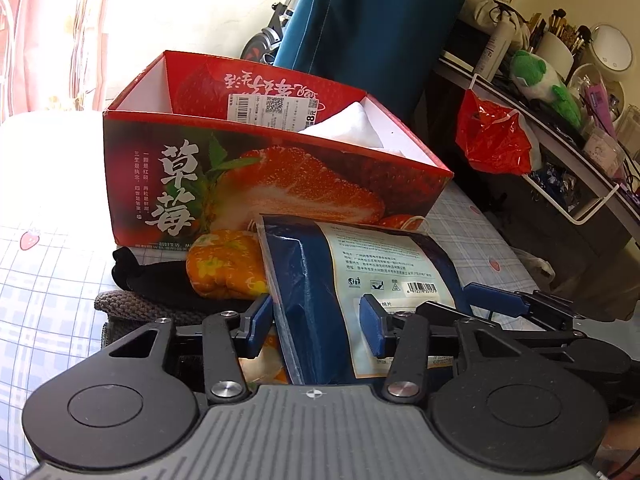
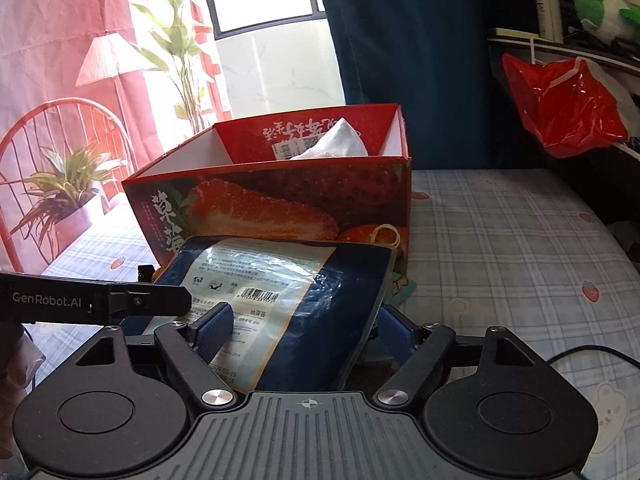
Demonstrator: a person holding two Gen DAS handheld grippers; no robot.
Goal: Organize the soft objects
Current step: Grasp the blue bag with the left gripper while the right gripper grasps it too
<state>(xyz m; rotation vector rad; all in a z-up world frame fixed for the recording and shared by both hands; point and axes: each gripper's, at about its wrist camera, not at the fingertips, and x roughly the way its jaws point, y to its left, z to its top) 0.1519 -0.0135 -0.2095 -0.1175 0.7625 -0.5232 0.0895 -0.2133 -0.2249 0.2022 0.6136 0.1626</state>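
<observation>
On the bed (image 2: 500, 232), at its left side by the pillow end, a grey knitted cloth (image 1: 132, 306) and a black fabric piece (image 1: 160, 276) lie crumpled, with an orange floral pouch (image 1: 226, 264) just beside them, all in front of the strawberry box (image 1: 280, 184), where a white cloth (image 1: 352, 128) already sits. Centre stage is the blue plastic packet (image 1: 320, 280), leaning against the box wall. The left gripper (image 1: 316, 326) straddles its near edge, jaws part open, pads seemingly not yet pressing. The right gripper (image 2: 304, 332) brackets the packet's other corner with jaws spread wide, holding nothing. The packet looks light, floppy and slick, so it is probably best pinched at a sealed edge
</observation>
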